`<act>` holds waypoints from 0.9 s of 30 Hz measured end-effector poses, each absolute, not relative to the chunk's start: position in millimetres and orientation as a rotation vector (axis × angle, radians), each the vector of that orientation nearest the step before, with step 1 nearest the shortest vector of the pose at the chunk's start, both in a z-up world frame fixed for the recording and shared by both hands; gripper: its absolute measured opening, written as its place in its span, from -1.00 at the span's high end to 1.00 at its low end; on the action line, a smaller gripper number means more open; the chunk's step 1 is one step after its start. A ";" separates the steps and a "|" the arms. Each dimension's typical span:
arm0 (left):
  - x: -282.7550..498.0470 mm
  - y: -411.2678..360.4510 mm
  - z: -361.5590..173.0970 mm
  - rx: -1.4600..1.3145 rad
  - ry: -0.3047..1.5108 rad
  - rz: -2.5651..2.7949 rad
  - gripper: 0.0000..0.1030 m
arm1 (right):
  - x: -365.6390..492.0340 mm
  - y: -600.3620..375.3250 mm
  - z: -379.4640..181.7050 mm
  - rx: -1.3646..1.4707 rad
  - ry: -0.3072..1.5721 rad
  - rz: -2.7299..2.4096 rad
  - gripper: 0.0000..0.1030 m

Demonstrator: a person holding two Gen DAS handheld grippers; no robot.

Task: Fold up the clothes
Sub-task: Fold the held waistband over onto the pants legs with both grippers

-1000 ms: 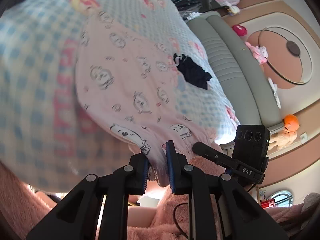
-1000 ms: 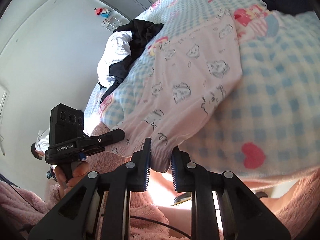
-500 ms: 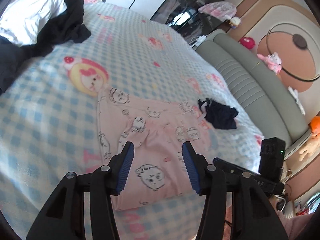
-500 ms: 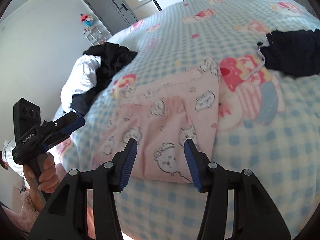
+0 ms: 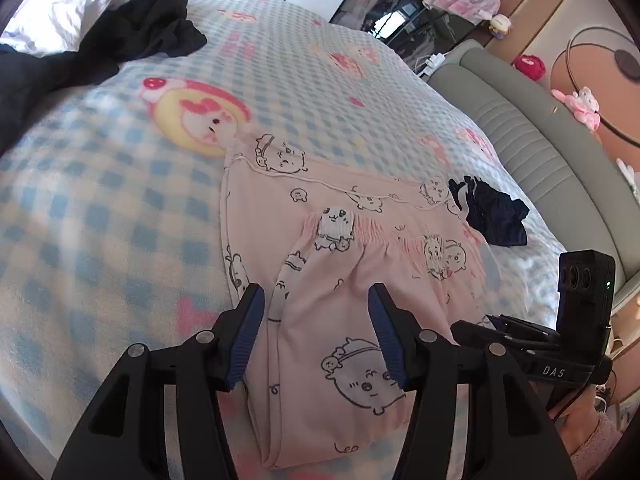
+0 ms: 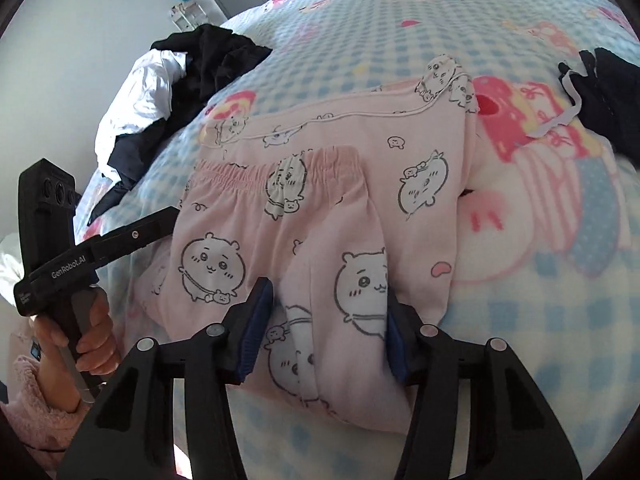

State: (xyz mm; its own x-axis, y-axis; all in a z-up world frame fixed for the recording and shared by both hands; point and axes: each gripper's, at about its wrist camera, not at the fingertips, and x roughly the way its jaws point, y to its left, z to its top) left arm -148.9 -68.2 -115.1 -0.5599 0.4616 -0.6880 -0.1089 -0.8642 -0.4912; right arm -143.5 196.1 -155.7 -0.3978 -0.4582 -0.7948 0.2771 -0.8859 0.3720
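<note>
Now I have both tongs clear of the cloth: the left tongs [image 5: 316, 332] and the right tongs [image 6: 326, 324] are both opening, their blue pads standing off the fabric with nothing pinched between them. The pink pyjama trousers [image 5: 340, 280] lie on the bed [image 5: 100, 200], near its edge, with the elastic waistband [image 6: 276, 172] laid back over the legs, so I judge one fold as just set down and released. A small dark garment [image 5: 492, 216] sits just beside the trousers' far right corner, and a heap of black and white clothes [image 6: 168, 80] waits well apart at the far left. Next, I think, I need to take the near folded edge at both corners and carry it up once more, keeping the two sides level so the bundle stays square.
</note>
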 end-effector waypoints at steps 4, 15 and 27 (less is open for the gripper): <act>-148.8 -64.6 -124.7 -1.280 -0.551 2.406 -0.06 | -144.1 192.8 -151.5 1.409 -0.192 -2.311 -0.03; -150.8 -73.5 -126.1 -1.294 -0.666 2.364 0.00 | -134.4 224.1 -149.1 1.466 -0.338 -2.390 -0.01; -145.2 -56.8 -121.7 -1.228 -0.588 2.395 0.28 | -160.2 176.1 -150.5 1.438 -0.209 -2.321 0.11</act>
State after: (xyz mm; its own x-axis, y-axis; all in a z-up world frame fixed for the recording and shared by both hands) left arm -145.2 -56.8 -121.7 -0.5432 0.5112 -0.6661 -0.1447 -0.8385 -0.5254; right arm -160.2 176.1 -150.5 -0.3903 -0.4100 -0.8244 0.2562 -0.9084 0.3305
